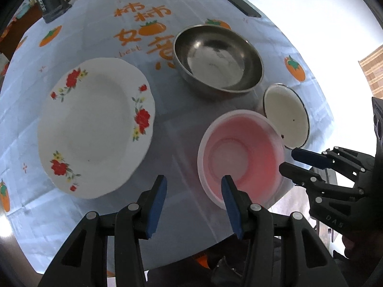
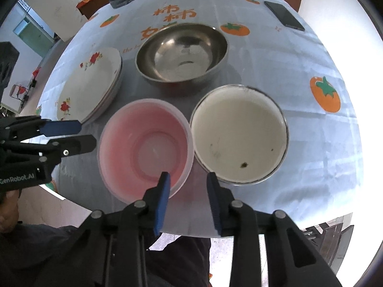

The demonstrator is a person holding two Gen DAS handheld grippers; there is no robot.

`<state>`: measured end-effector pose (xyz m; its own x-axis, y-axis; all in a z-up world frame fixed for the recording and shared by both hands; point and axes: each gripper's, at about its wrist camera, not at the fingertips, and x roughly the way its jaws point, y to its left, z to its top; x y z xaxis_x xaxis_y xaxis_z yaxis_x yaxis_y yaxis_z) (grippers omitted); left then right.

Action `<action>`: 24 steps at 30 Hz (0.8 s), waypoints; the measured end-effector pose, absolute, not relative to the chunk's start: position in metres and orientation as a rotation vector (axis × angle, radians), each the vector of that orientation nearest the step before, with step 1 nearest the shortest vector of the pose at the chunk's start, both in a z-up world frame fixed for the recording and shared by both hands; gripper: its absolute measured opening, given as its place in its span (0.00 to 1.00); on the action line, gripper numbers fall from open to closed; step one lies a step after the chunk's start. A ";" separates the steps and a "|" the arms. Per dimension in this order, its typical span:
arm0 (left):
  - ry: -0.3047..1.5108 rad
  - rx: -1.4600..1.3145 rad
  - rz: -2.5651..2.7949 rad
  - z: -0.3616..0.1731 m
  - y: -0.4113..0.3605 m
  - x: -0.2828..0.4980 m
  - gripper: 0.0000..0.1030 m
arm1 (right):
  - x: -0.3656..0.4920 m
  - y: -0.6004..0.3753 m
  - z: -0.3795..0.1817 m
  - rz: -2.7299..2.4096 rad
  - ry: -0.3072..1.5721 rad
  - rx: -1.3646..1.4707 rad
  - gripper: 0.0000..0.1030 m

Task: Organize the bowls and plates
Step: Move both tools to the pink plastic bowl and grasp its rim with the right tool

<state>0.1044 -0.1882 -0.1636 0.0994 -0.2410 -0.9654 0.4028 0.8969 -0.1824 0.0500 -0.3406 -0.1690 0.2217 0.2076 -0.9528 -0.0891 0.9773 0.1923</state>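
Four dishes sit on the pale blue tablecloth printed with orange persimmons (image 2: 311,131): a stack of white scalloped plates with red flowers (image 1: 95,126), a large stainless steel bowl (image 1: 219,58), a pink translucent plastic bowl (image 2: 146,148) and a white enamel bowl with a dark metal rim (image 2: 239,134). The plate stack lies at the left, the steel bowl behind the two smaller bowls, and the pink bowl sits just beside the enamel bowl, their rims almost touching.

The left gripper (image 1: 194,191) hovers low over the near table edge between the plates and the pink bowl, its blue-padded fingers (image 1: 158,203) spread wide with nothing between them. In the right wrist view it comes in level from the left, tips just short of the pink bowl.

The right gripper (image 2: 189,189) points forward over the gap between the pink and enamel bowls, jaws parted and empty, its left finger overlapping the pink bowl's near rim. From the left wrist view it reaches in from the right, close to that bowl's rim.

A black phone (image 2: 284,15) lies far back on the cloth.
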 end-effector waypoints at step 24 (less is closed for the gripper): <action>1.450 0.137 -0.512 -0.183 -0.197 0.101 0.07 | 0.052 -0.331 -0.177 0.246 1.336 0.084 0.09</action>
